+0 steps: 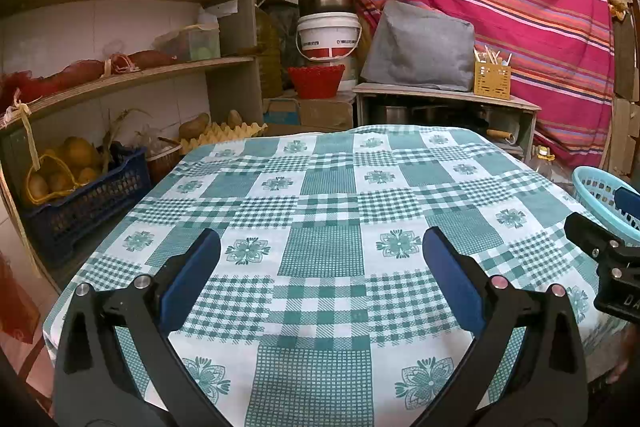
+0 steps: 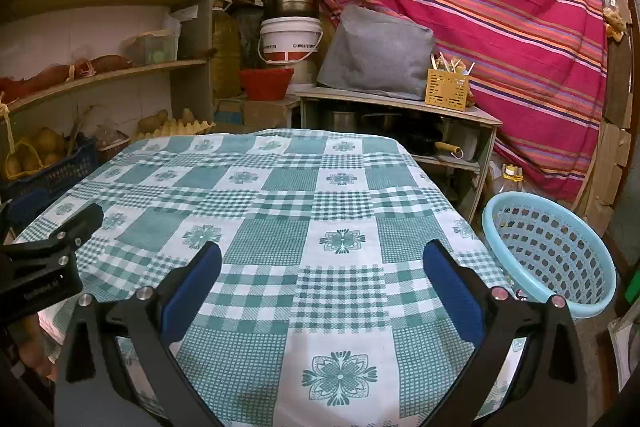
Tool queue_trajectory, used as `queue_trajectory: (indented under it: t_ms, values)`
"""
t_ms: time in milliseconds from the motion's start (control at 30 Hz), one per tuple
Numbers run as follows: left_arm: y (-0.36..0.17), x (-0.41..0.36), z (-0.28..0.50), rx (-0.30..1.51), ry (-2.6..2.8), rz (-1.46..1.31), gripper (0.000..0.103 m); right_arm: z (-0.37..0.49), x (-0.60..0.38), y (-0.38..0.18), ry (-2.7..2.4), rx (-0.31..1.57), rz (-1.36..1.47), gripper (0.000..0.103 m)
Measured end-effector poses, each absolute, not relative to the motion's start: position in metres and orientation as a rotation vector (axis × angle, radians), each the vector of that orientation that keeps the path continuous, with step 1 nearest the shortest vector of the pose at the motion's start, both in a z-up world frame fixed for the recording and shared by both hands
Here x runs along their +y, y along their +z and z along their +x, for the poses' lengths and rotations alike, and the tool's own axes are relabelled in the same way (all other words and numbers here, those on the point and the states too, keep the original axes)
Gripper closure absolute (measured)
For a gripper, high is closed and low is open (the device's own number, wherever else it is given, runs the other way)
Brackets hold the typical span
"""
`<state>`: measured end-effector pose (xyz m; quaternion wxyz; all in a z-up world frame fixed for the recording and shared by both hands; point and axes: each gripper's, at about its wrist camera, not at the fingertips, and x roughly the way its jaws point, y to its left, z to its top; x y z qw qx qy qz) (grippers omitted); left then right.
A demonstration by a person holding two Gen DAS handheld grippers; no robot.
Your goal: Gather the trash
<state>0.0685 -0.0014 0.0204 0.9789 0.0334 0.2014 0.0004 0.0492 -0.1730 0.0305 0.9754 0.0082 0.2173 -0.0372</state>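
Trash was nowhere to be seen on the checked tablecloth in either wrist view; the cloth lay bare ahead of both grippers. The light blue perforated basket, presumably where collected trash belongs, stood off the table's edge, just to the right of and slightly ahead of the right gripper, tilted so its mouth faced the table. From the left gripper only a sliver of that basket's rim showed at the far right, beyond the other tool, so the right hand's gripper was clearly the nearer one.

Both grippers hovered low over the near part of the cloth with their blue-padded jaws spread wide and nothing between them. They sat side by side, each catching the other's black body at the edge of its view.

Ahead, past the table's far edge, stood a low wooden shelf unit holding pots, a grey cover and a yellow utensil holder; storage shelves rose to the left front. Nothing blocked the path to the basket. Whether anything lay inside it could not be told.
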Motion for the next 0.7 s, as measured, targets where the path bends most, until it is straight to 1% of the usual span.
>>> queue_trajectory:
  t_ms: [700]
  values:
    - [0.0195, -0.0041, 0.0678, 0.406, -0.003, 0.072, 0.005, 0.0492, -0.1743, 0.0327, -0.078, 0.435, 0.011, 0.005]
